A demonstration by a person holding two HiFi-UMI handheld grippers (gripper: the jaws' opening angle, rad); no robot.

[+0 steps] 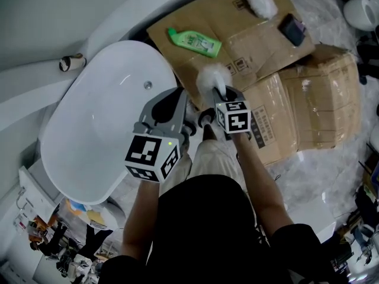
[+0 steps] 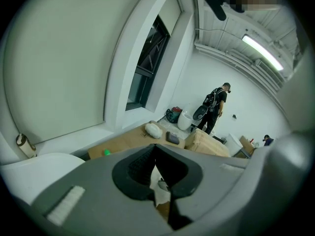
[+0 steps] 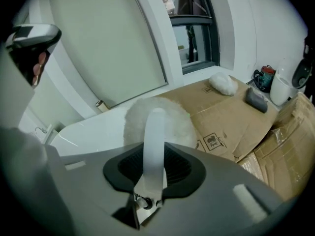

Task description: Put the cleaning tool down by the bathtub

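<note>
The cleaning tool [image 1: 214, 78] has a fluffy white round head and a pale plastic handle [image 3: 154, 144]. My right gripper [image 1: 221, 93] is shut on that handle, and the head [image 3: 158, 120] sticks out past the jaws, above the flattened cardboard just right of the white bathtub [image 1: 89, 135]. In the right gripper view, my right gripper [image 3: 155, 154] has the handle clamped between its dark pads. My left gripper [image 1: 176, 96] hovers beside it over the tub's right rim. Seen in its own view, the left gripper [image 2: 155, 150] has its jaws together with nothing between them.
Flattened cardboard [image 1: 260, 46] covers the floor right of the tub, with a green bottle [image 1: 194, 42], a second white fluffy pad [image 1: 260, 0] and a dark block [image 1: 292, 28] on it. A roll [image 1: 71, 62] sits on the ledge. A person [image 2: 215, 107] stands far off.
</note>
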